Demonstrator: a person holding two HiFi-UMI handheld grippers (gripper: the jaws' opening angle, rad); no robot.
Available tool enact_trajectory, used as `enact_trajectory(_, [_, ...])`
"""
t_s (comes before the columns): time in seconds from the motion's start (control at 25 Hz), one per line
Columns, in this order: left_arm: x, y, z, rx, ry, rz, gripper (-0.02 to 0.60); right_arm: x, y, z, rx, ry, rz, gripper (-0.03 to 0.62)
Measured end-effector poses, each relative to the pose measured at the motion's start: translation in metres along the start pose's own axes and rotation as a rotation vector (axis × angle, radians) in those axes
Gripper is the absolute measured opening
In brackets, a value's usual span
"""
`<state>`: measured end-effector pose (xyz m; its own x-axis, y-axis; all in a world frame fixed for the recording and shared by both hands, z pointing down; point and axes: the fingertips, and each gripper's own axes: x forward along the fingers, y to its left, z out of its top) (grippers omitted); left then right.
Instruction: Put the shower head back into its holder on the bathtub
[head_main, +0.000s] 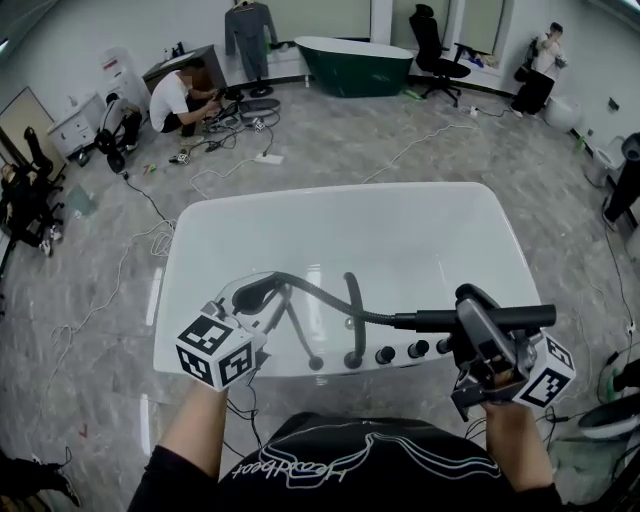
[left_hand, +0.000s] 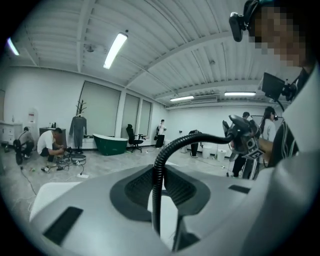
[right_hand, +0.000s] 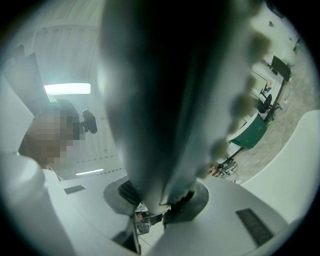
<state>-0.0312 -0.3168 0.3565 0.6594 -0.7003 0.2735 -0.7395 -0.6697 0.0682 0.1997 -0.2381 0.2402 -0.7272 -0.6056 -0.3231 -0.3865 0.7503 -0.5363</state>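
1. At the tub's near right, the right tongs (head_main: 472, 318) are clamped on the shower head (head_main: 430, 320), which lies level above the rim.
2. At the near left, the left tongs (head_main: 258, 295) are pinched narrow on the hose (head_main: 330, 298), which arcs over the tub (head_main: 330, 210).
3. The head is not yet in its holder, so this looks like the carrying step.
4. The holder is probably among the near-rim fittings (head_main: 418, 348), but I cannot tell which.
5. Next, the head must be lined up and lowered, with slack in the hose.

1. I'm in a big workshop hall, not a home bathroom: the white tub (head_main: 190, 250) stands free on a grey tiled floor (head_main: 330, 140).
2. Beyond it are a green tub (head_main: 355, 66), an office chair (head_main: 434, 45), and a person (head_main: 177, 100) crouching over cables (head_main: 225, 120).
3. Strip lights (left_hand: 115, 50) hang overhead.
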Motion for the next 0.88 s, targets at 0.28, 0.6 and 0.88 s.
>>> enact_trajectory(0.28, [0.008,-0.004,-0.075,-0.104,0.089,-0.025,0.064,0.006,-0.009,-0.026,0.016,0.067,-0.041,0.104])
enact_trajectory(0.6, [0.027,-0.02,-0.154,-0.183,0.173,-0.059,0.065,0.013,-0.018,-0.062,0.028,0.178,-0.07,0.104])
enact_trajectory(0.88, [0.041,-0.048,-0.242,-0.201,0.319,-0.099,0.066,0.017,-0.031,-0.116,0.049,0.328,-0.1,0.103])
